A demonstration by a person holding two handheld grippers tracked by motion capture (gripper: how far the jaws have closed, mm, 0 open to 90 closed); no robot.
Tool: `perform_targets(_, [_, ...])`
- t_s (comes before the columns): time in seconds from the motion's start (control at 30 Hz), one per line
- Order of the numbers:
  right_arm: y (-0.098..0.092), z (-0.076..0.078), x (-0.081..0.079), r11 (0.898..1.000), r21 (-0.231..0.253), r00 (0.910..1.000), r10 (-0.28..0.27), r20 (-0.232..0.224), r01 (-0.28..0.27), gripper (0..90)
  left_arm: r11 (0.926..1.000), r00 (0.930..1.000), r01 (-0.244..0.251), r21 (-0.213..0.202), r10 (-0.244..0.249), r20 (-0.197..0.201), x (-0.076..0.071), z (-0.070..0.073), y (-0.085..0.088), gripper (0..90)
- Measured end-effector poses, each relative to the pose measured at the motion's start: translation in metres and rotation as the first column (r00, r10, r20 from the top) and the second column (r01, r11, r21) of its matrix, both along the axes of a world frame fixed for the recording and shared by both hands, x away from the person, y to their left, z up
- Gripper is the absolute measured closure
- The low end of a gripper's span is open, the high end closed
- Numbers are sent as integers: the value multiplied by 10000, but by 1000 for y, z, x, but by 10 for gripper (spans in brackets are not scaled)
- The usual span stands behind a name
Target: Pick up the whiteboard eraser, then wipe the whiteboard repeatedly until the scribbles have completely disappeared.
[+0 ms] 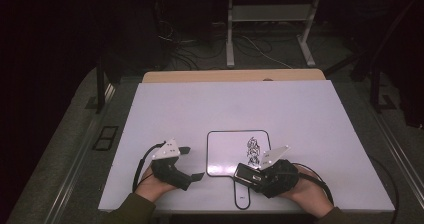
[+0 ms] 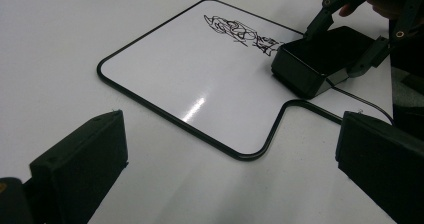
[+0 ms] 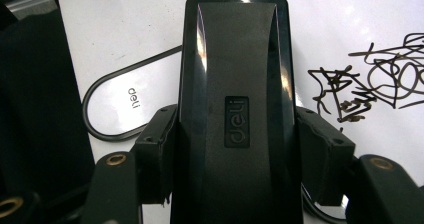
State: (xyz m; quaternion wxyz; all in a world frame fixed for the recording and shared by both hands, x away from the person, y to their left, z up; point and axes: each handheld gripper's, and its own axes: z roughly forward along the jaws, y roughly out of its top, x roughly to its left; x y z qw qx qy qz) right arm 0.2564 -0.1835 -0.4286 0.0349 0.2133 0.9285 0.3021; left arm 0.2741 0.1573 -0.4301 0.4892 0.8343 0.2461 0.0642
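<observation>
A small paddle-shaped whiteboard [image 1: 225, 156] [image 2: 190, 69] with a black rim lies flat near the table's front edge. A black scribble [image 1: 253, 148] [image 2: 240, 32] [image 3: 380, 79] marks its right side. My right gripper [image 1: 248, 176] [image 3: 240, 154] is shut on a black eraser [image 1: 245, 174] [image 2: 320, 59] [image 3: 235, 84], its pads pressing both long sides. The eraser rests on the board's lower right corner, just below the scribble. The board's rounded handle [image 3: 125, 104] carries a small logo. My left gripper [image 1: 192, 162] [image 2: 230, 139] stands open on the table just left of the board, with nothing between its jaws.
The white tabletop [image 1: 225, 104] stretches well beyond the board on all sides. A wooden edge [image 1: 230, 76] shows at its far side. Behind it are desk legs [image 1: 230, 34] and cables on a dark floor.
</observation>
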Motion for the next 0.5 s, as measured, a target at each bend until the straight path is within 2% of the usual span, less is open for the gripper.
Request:
perform_targets(0.03, [0, 1, -1, 9999, 111, 9999, -29, -102, 30, 387, 10000, 10000, 19, 30, -19, 9, 0, 0, 0, 0])
perform_targets(0.13, [-2, 2, 0, 10000, 72, 10000, 29, 81, -29, 387, 10000, 10000, 31, 30, -31, 0, 0, 0, 0, 0])
perform_targets(0.2, [-3, 4, 0, 9996, 252, 10000, -83, -52, 84, 387, 10000, 10000, 17, 27, -17, -18, 0, 0, -1, 0])
perform_targets(0.5, [-8, 12, 6, 9987, 465, 9997, -232, 46, 229, 388, 10000, 10000, 30, 36, -30, -8, 0, -1, 0, 0])
